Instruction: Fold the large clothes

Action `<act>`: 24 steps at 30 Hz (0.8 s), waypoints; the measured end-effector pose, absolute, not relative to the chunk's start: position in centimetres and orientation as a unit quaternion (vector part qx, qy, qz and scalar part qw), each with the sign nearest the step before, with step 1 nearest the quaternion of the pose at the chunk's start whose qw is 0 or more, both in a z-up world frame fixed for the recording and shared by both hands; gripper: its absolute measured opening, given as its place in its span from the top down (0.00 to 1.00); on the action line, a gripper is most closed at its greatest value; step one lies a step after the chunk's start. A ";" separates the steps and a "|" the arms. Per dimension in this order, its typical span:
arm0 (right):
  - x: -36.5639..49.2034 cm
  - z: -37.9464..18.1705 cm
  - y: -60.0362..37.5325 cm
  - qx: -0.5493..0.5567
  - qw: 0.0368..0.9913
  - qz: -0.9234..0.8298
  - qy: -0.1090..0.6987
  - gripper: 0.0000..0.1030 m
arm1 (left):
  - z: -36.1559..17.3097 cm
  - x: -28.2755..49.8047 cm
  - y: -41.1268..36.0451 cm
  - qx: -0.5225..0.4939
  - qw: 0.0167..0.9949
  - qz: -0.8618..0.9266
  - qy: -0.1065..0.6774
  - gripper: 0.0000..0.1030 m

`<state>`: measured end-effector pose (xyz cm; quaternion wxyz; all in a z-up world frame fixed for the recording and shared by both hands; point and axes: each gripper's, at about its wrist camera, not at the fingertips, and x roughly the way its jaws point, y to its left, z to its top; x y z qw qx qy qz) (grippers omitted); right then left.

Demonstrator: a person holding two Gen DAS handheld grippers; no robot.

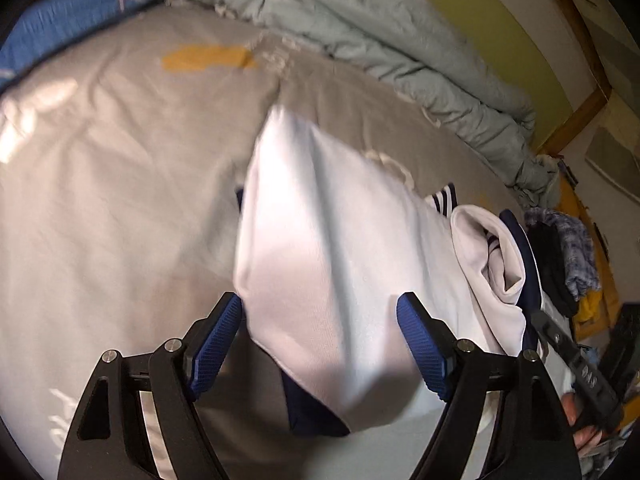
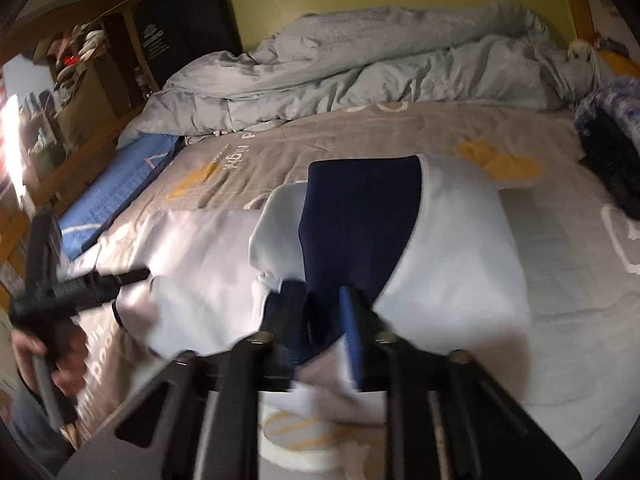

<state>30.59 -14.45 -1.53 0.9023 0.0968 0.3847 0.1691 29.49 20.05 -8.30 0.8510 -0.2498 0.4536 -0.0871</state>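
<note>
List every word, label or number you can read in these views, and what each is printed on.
"night": upside-down white print on the grey bedsheet.
More white print beside it and near the sheet's lower left edge: too blurred to read.
Logo and lines on the black panel: too small to read.

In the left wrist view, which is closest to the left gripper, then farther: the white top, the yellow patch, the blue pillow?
From the left gripper:
1. White top, between its fingers.
2. Yellow patch, farther up the bed.
3. Blue pillow, far top left corner.
</note>
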 end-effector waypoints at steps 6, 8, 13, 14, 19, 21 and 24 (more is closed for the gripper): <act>35.9 -5.3 -14.3 0.154 0.850 0.166 0.476 1.00 | -10.5 30.1 21.2 -0.342 0.838 -0.105 0.411 0.36; 36.2 -5.3 -13.7 0.135 0.852 0.159 0.481 1.00 | -10.8 30.3 21.1 -0.341 0.843 -0.109 0.401 0.43; 35.8 -5.0 -12.8 0.095 0.860 0.165 0.474 1.00 | -9.2 29.6 20.1 -0.312 0.869 -0.124 0.363 0.74; 35.5 -4.8 -13.3 0.111 0.855 0.176 0.475 1.00 | -8.0 29.3 19.6 -0.293 0.879 -0.128 0.354 0.77; 33.0 -4.5 -14.6 0.103 0.839 0.206 0.493 1.00 | -0.8 26.7 15.4 -0.224 0.913 -0.189 0.285 0.80; 32.7 -5.0 -15.2 0.129 0.822 0.210 0.513 1.00 | 2.0 25.8 11.7 -0.190 0.920 -0.214 0.267 0.80; 32.2 -4.7 -16.6 0.168 0.805 0.227 0.521 1.00 | 4.7 25.4 6.2 -0.149 0.922 -0.244 0.261 0.80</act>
